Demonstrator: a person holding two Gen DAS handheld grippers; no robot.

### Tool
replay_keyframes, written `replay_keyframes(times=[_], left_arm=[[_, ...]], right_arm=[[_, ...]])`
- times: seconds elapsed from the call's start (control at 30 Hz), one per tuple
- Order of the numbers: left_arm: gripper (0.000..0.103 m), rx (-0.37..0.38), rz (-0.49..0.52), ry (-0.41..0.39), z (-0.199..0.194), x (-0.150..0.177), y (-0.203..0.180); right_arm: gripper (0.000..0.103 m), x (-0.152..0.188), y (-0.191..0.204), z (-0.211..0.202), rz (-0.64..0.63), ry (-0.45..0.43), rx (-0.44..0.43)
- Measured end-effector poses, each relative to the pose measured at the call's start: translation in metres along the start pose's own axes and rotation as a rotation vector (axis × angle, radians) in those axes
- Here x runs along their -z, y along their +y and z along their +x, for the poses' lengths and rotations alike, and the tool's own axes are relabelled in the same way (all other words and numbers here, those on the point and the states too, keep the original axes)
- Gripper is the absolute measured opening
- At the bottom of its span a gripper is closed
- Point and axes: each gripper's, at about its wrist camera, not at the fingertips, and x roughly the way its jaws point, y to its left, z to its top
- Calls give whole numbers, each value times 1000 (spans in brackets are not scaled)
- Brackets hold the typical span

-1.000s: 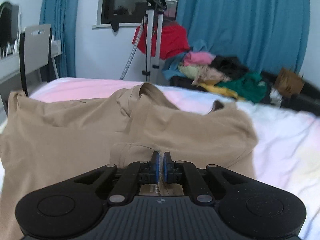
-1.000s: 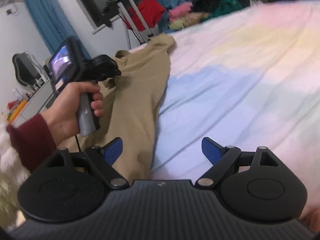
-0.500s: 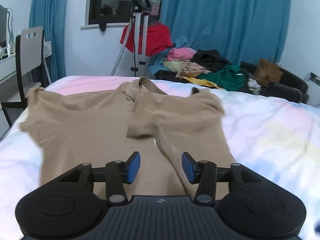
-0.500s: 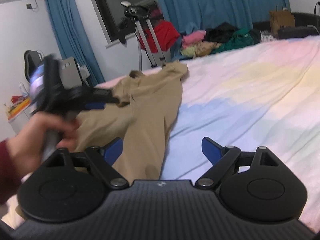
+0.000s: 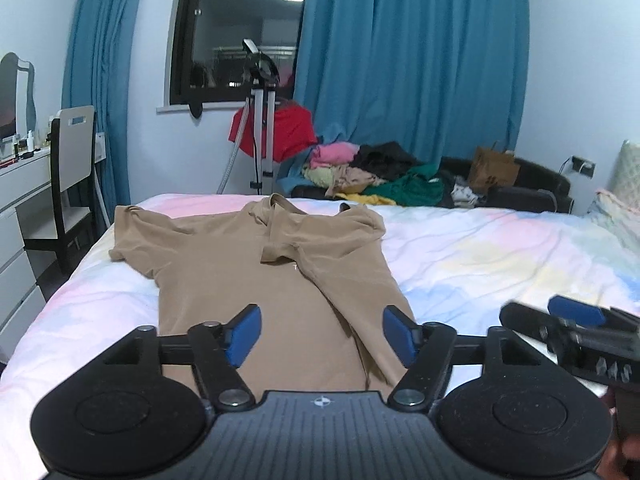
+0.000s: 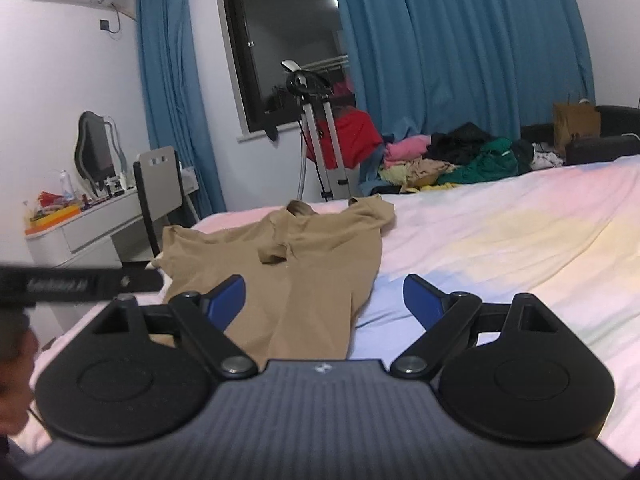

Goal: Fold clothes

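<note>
A tan shirt (image 5: 256, 272) lies flat on the bed (image 5: 500, 256), collar toward 12 o'clock near the far edge. Its right side is folded in over the middle, with 1 sleeve lying across the chest; the other sleeve spreads out toward 10 o'clock.

The left gripper (image 5: 322, 334) hangs above the shirt's lower part. Its jaws are opening and nothing is between the blue pads (image 5: 242, 336).

The right gripper (image 6: 324, 300) is held wide apart and empty, above the shirt's right edge where cloth meets sheet. In the left wrist view it shows at 4 o'clock (image 5: 576, 316).

Beyond the bed, at 12 o'clock, a tripod (image 5: 260, 128) stands before a dark window (image 5: 240, 32); a pile of clothes (image 5: 372, 176) lies at 1 o'clock under blue curtains (image 5: 412, 60). A chair (image 5: 70, 172) stands at 9 o'clock.
</note>
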Motion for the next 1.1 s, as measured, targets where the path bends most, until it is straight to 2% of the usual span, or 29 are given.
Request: replay_keyframes(times=[0.13,0.27,0.3,0.53,0.83,0.93,1.1], left_arm=[[85,-13,-4,-16,-15,16,5],[101,17,-21,-25,-22,18,6],[102,19,-23,-32,-23,18,5],[103,-19,32,-22,-18,24,-1],[103,-24,42,-31,-23,17,2],[103,-18,29,-35,-29,11,10],[103,-5,-30,-47,-42,0,39]], right_arm=[[87,0,4,-12,-8,-25,14],[87,-3,5,-10,9,-13,29],[87,-3,6,-9,5,-4,26],[88,3,19,-8,-57,5,36],[88,3,9,-11,-17,-8,76],[88,-4,8,-2,-9,22,72],[87,-20,32,42,-97,119,4]])
